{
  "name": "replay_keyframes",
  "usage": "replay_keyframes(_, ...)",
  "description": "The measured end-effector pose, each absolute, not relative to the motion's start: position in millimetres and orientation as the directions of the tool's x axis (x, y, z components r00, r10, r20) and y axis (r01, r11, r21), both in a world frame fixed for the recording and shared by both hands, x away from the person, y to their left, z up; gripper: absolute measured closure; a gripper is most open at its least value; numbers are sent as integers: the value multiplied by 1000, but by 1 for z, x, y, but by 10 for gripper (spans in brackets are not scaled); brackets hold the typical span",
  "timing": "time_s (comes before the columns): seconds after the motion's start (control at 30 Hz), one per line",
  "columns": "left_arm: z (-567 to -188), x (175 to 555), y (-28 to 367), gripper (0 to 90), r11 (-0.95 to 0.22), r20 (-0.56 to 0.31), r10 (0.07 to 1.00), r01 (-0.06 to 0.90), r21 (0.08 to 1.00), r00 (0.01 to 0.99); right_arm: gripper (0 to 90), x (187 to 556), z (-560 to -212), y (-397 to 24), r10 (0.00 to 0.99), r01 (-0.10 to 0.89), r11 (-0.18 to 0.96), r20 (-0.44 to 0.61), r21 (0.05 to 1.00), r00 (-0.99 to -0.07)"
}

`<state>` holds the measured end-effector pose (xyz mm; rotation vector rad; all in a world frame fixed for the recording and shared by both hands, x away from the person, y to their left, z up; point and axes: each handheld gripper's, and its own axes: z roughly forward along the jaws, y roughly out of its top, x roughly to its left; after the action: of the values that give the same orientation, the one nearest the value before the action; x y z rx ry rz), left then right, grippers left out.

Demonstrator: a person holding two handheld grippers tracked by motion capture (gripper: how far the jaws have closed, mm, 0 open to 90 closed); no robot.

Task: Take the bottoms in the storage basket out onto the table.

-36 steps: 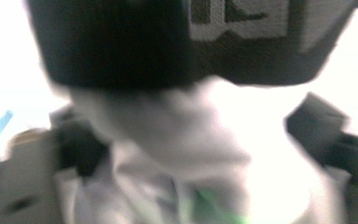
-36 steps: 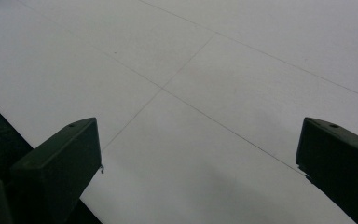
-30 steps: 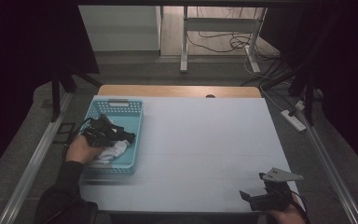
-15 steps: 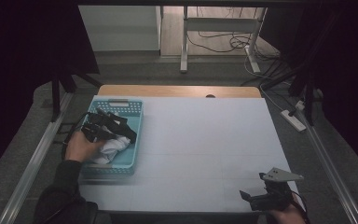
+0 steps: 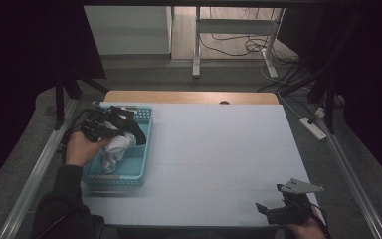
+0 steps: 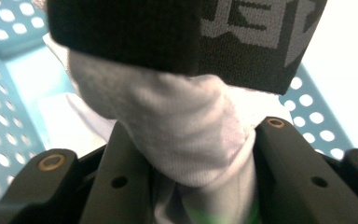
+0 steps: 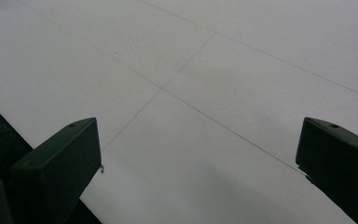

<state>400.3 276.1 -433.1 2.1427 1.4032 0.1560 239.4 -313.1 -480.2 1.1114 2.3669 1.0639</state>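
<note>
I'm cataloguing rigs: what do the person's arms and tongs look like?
Both tongs are black, with two blocky jaws showing brass-coloured screw rings. The right tongs carry a grey three-cornered plate on top. The left tongs trail a black cable. The left sleeve is dark.

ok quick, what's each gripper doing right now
Left gripper: closed on the white sock, above the basket.
Right gripper: open, empty.

The basket (image 5: 142, 172) sits on the table (image 5: 219, 149) at its left side, well apart from the right gripper (image 5: 271, 213) at the near right edge. The sock (image 5: 115, 152) hangs over the basket, between the left gripper's (image 5: 129, 130) jaws.
</note>
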Motion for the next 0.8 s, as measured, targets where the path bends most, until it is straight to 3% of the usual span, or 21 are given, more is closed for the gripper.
replay_keyframes(0.8,-377,403,250,688,-325,-171,830,710,625,530,3,239,-480,-314,765,526,414,29,743,-643)
